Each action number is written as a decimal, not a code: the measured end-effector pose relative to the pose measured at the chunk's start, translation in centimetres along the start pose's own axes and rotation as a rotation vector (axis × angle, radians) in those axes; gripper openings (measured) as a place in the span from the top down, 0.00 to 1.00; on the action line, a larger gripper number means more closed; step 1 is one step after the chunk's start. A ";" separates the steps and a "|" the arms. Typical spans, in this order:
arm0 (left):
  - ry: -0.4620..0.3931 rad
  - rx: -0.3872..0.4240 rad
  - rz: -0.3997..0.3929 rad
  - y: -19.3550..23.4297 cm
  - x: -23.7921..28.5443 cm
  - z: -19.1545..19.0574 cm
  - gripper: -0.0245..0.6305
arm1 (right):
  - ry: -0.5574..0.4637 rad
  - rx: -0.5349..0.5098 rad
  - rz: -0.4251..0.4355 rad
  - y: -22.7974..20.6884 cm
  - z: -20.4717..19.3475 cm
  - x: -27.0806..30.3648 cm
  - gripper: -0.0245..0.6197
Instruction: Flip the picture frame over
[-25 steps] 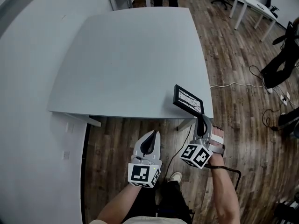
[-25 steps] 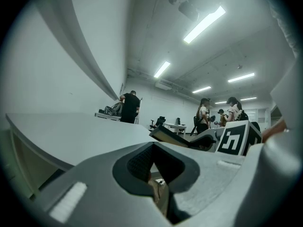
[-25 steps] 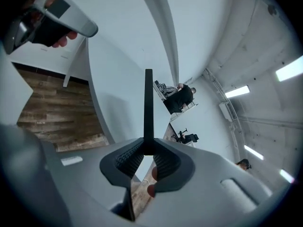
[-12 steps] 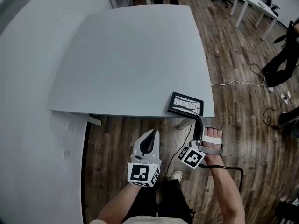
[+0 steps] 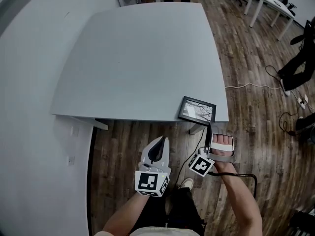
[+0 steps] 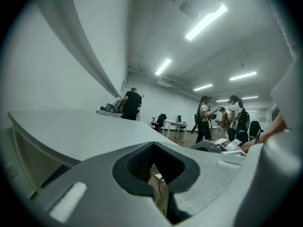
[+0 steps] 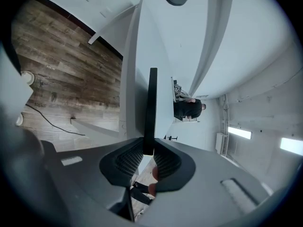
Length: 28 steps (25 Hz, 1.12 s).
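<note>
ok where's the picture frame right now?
Head view, lower right: the picture frame sits picture side up at the near right corner of the grey table. Its near edge is pinched by the right hand-held gripper.

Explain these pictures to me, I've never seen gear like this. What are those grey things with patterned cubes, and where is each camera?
There is no robot. A person holds a tool with two jaws in each hand, and the patterned cubes are part of those tools. One picture comes from a camera on the person's head, looking down. The other two come from cameras riding on each tool, looking along its jaws. A grey table holds a picture frame at its near right corner, picture side up. The right gripper has its jaws closed on the frame's near edge, and its own view shows the frame edge-on between them. The left gripper is shut on nothing, off the table.
</note>
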State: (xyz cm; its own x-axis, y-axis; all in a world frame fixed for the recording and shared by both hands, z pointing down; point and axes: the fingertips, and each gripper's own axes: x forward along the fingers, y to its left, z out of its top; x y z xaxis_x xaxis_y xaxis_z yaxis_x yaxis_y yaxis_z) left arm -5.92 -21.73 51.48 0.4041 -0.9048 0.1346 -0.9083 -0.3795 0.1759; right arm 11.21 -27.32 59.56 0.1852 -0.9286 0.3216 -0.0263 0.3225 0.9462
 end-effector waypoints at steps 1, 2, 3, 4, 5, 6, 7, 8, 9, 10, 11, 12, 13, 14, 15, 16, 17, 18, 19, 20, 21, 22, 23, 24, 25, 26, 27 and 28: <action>0.003 0.000 -0.001 0.0 0.0 -0.1 0.96 | -0.003 -0.006 0.000 0.0 0.1 0.0 0.81; 0.005 0.000 -0.002 0.0 0.0 -0.2 0.96 | -0.005 -0.015 0.004 0.2 0.3 0.0 0.81; 0.007 -0.001 -0.003 0.0 0.0 -0.3 0.96 | -0.006 -0.025 0.008 0.4 0.4 0.1 0.81; 0.008 -0.002 -0.003 -0.1 0.0 -0.3 0.96 | -0.007 -0.035 0.013 0.6 0.5 0.1 0.81; 0.008 -0.004 -0.004 -0.2 0.0 -0.4 0.96 | -0.006 -0.042 0.016 0.8 0.5 0.2 0.81; 0.008 -0.004 -0.004 -0.3 0.0 -0.4 0.96 | -0.006 -0.047 0.020 1.0 0.5 0.2 0.80; 0.009 -0.004 -0.005 -0.4 0.0 -0.4 0.96 | -0.004 -0.050 0.023 1.1 0.5 0.3 0.80; 0.010 -0.004 -0.005 -0.4 0.1 -0.5 0.96 | -0.003 -0.053 0.027 1.2 0.5 0.3 0.80; 0.011 -0.004 -0.005 -0.5 0.2 -0.5 0.96 | -0.003 -0.056 0.030 1.4 0.5 0.4 0.80; 0.012 -0.005 -0.005 -0.5 0.2 -0.6 0.96 | -0.002 -0.060 0.033 1.5 0.5 0.6 0.80; 0.012 -0.006 -0.004 -0.5 0.2 -0.6 0.96 | -0.002 -0.064 0.035 1.7 0.4 0.7 0.80; 0.012 -0.006 -0.004 -0.5 0.2 -0.6 0.96 | -0.001 -0.067 0.038 1.8 0.4 0.8 0.80; 0.012 -0.005 -0.004 -0.5 0.2 -0.6 0.96 | 0.000 -0.068 0.042 2.0 0.4 0.9 0.80; 0.013 -0.003 -0.004 -0.5 0.1 -0.6 0.96 | 0.003 -0.069 0.046 2.2 0.3 0.9 0.80; 0.014 -0.003 -0.004 -0.5 0.1 -0.6 0.96 | 0.005 -0.071 0.046 2.3 0.3 1.0 0.79; 0.015 -0.004 -0.005 -0.5 0.1 -0.6 0.96 | 0.007 -0.071 0.044 2.3 0.3 1.0 0.79; 0.015 -0.004 -0.005 -0.5 0.1 -0.5 0.96 | 0.007 -0.068 0.041 2.2 0.3 1.1 0.79; 0.014 -0.003 -0.005 -0.5 0.1 -0.5 0.96 | 0.006 -0.061 0.041 2.2 0.3 1.1 0.79; 0.013 -0.002 -0.004 -0.4 0.1 -0.5 0.96 | 0.005 -0.053 0.043 2.2 0.3 1.2 0.79; 0.012 -0.001 -0.004 -0.4 0.1 -0.5 0.96 | 0.003 -0.044 0.049 2.2 0.3 1.2 0.77; 0.011 -0.001 -0.004 -0.4 0.1 -0.4 0.96 | 0.002 -0.037 0.055 2.2 0.2 1.2 0.74; 0.011 -0.002 -0.004 -0.4 0.1 -0.4 0.96 | 0.001 -0.030 0.060 2.2 0.2 1.2 0.72; 0.011 -0.002 -0.005 -0.4 0.0 -0.3 0.96 | 0.000 -0.024 0.064 2.1 0.2 1.1 0.70; 0.010 -0.002 -0.005 -0.5 0.1 -0.2 0.96 | 0.000 -0.018 0.068 2.1 0.2 1.1 0.69; 0.010 -0.002 -0.006 -0.5 0.1 -0.2 0.96 | 0.001 -0.011 0.072 2.1 0.1 1.1 0.68; 0.009 -0.001 -0.007 -0.6 0.2 0.0 0.96 | 0.002 -0.002 0.081 2.2 0.0 1.0 0.68; 0.008 0.000 -0.009 -0.6 0.2 0.1 0.96 | 0.004 0.010 0.098 2.5 -0.2 1.0 0.68; 0.006 0.002 -0.011 -0.7 0.3 0.3 0.96 | 0.007 0.026 0.124 3.0 -0.4 0.9 0.67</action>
State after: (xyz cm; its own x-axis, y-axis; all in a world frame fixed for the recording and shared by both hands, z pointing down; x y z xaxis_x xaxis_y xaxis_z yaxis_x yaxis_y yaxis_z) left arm -5.22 -21.76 51.09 0.4143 -0.8996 0.1383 -0.9042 -0.3894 0.1755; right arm 11.68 -27.10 62.72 0.1857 -0.8806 0.4359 -0.0749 0.4296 0.8999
